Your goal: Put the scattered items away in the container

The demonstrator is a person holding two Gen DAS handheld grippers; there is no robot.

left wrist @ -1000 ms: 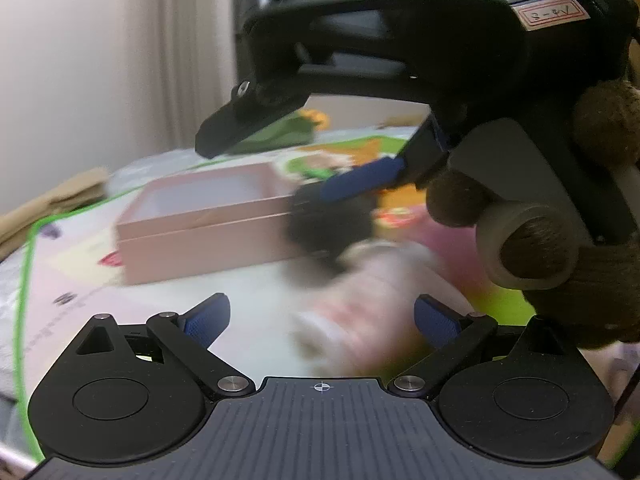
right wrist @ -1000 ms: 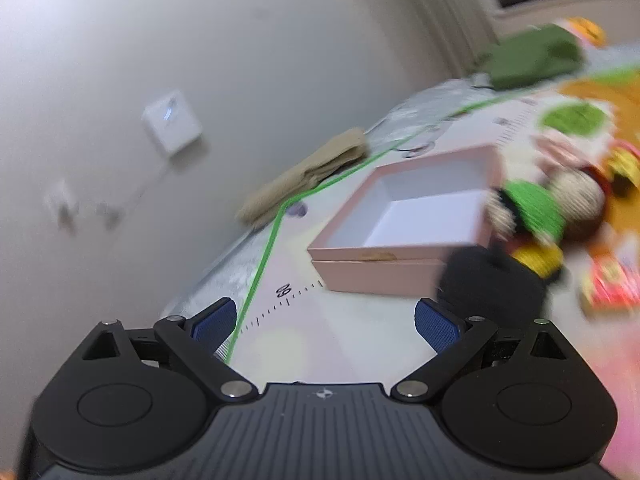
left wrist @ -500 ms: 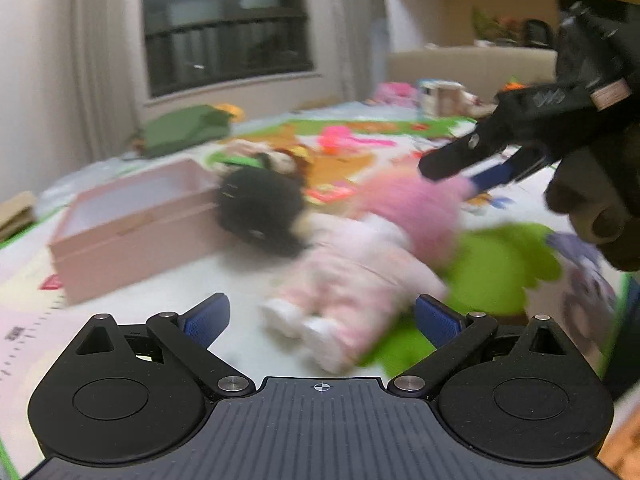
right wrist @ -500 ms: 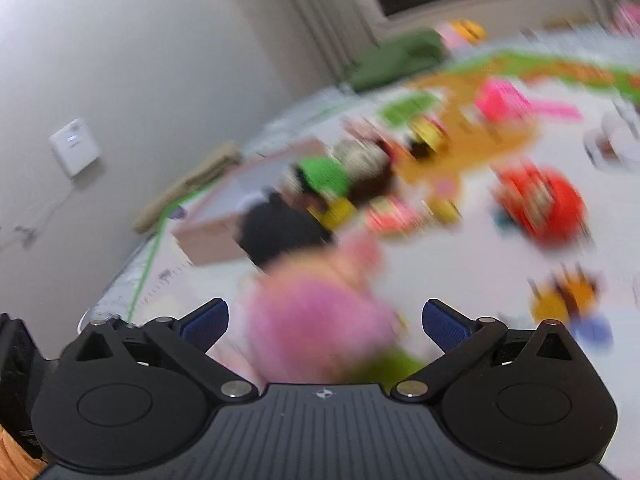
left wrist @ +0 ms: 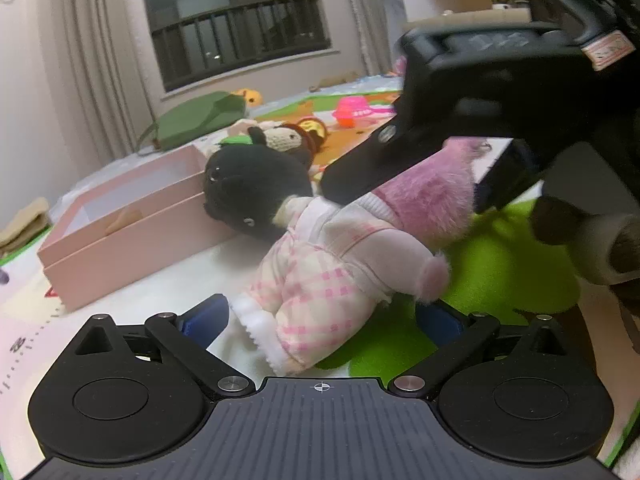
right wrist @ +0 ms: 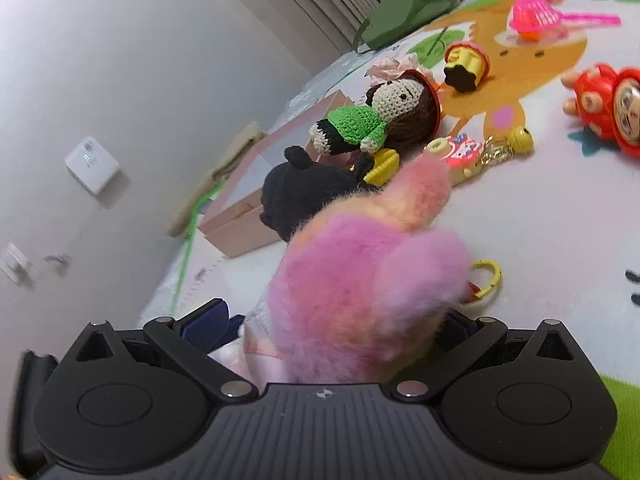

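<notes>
Half a second ago both of my grippers stood clear of the pink plush doll in the checked pink-and-white outfit; now both bracket it, and the motion blur has gone from it.

Left to right, from the left wrist camera: a folded beige cloth lies at the far left edge of the patterned play mat. The open pale pink rectangular cardboard box sits on the mat near it; its interior appears white, and I can make out nothing clearly in it. A black crocheted round plush toy rests against the box's right end. The doll lies just right of that toy, its legs pointing toward my left gripper. My left fingers are spread apart, one on each side of the doll's legs; contact cannot be confirmed. Under the doll lies a bright green plush piece.

My right gripper comes down from the upper right onto the doll's fuzzy pink head. From the right wrist camera, the head fills the gap between my right fingers; whether they are clamped on it I cannot tell.

Behind, a crocheted doll with brown hair and green top lies beside the box. A red round-bodied toy figure lies well apart at far right.
</notes>
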